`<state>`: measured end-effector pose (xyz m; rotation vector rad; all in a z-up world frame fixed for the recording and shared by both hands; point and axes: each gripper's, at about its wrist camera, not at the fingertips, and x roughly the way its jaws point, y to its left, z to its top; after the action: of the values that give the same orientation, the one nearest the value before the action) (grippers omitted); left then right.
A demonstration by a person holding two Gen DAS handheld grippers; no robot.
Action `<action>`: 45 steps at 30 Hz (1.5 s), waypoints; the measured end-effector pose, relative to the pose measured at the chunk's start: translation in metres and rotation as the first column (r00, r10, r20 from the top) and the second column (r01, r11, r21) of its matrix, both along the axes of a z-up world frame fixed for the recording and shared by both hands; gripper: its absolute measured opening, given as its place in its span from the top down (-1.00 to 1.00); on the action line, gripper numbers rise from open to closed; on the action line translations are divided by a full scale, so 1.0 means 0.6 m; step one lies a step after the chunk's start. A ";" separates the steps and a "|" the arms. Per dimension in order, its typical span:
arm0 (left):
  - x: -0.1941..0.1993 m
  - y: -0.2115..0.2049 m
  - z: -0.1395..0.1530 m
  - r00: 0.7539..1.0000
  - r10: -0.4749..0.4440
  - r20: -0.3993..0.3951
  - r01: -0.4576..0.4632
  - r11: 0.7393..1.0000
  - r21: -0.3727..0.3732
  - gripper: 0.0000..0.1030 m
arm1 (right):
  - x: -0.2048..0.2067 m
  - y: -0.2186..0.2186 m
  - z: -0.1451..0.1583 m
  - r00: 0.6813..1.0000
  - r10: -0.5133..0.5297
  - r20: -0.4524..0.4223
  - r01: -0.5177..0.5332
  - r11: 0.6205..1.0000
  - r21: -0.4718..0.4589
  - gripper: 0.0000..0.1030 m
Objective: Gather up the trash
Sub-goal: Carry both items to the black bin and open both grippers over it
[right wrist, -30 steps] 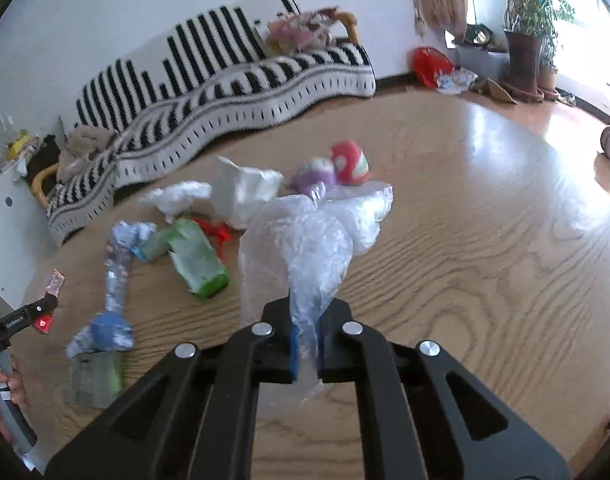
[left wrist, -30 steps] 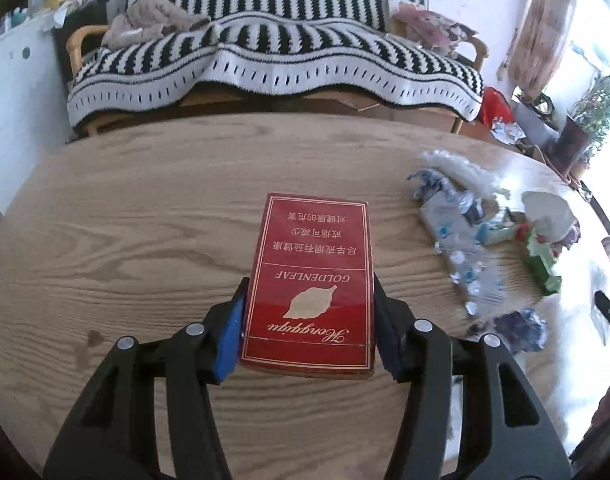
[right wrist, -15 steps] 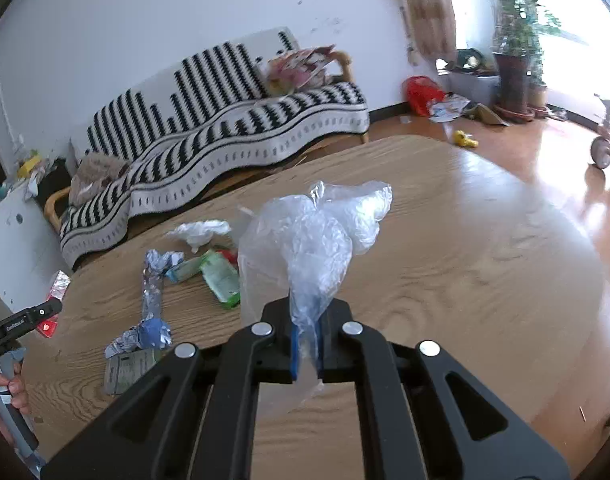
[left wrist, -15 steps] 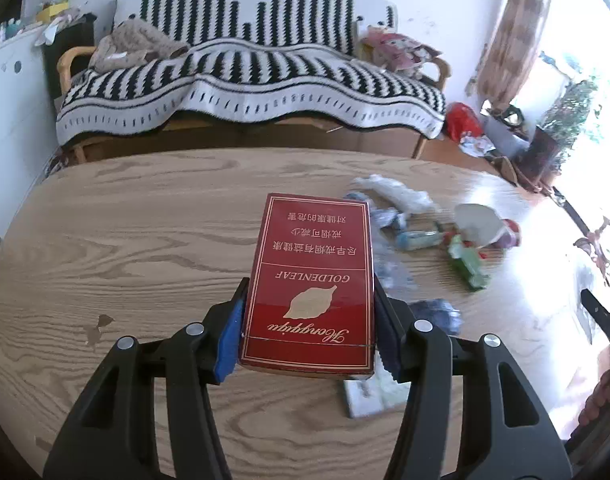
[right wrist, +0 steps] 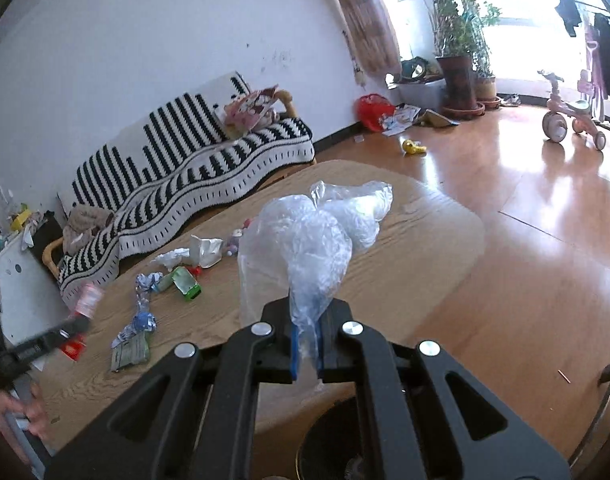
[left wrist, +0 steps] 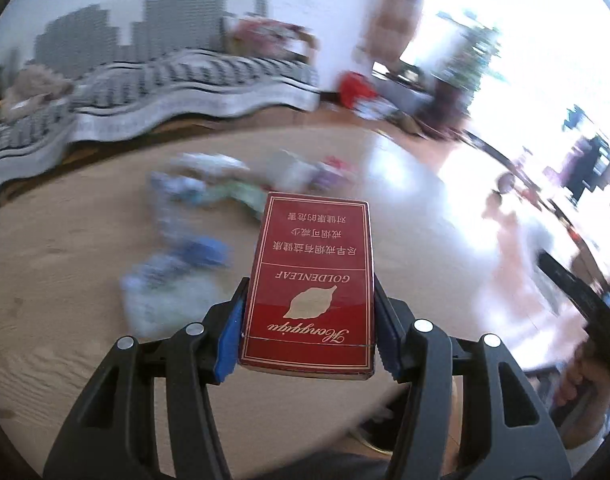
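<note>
Black fingers of both grippers are clamped on trash: the left gripper squeezes a flat red cardboard cigarette pack with gold lettering and a gold leaf between its blue pads, and the right gripper pinches the bunched neck of a crumpled clear plastic bag, which billows up above its fingers.

Beneath both lies the rounded light-wood tabletop. Behind it, along the white wall, stands a sofa draped in a black-and-white striped knitted cover, with glossy wooden floor to the right of the tabletop.

The red pack is held lengthwise, pointing away from the camera, above the near part of the tabletop; the left wrist view is motion-blurred, so the litter behind it shows only as smears. In the right wrist view that litter is sharper, spread over the far left part of the tabletop: a torn white paper carton farthest back, a crumpled white tissue just beside it, a green plastic wrapper near them, a twisted silver-and-blue foil wrapper closer in, and a flattened grey-green packet nearest the edge.

At the bottom of the right wrist view a dark round bin sits below the tabletop's edge.
</note>
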<state>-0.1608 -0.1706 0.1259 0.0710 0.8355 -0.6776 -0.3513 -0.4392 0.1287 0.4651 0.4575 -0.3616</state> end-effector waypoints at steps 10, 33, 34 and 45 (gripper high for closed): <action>-0.179 -0.214 -0.229 0.906 -0.277 -0.321 0.334 0.933 0.137 -0.06 | -0.105 -0.044 -0.181 0.987 0.014 -0.160 0.031 0.959 0.281 0.88; -0.191 -0.280 -0.352 0.856 -0.301 -0.420 0.424 0.874 0.238 -0.08 | -0.095 -0.072 -0.343 0.938 0.057 -0.341 0.121 0.869 0.479 0.88; -0.192 -0.280 -0.350 0.860 -0.299 -0.413 0.419 0.875 0.241 -0.12 | -0.093 -0.073 -0.342 0.940 0.057 -0.338 0.120 0.868 0.482 0.88; -0.182 -0.265 -0.353 0.861 -0.251 -0.443 0.371 0.905 0.208 -0.89 | -0.105 -0.089 -0.336 0.941 0.002 -0.338 0.175 0.853 0.492 -0.83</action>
<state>-0.2700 -0.3298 -0.0861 0.3469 1.3449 -0.8922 -0.4145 -0.4928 -0.0732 0.9629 0.8715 -0.4062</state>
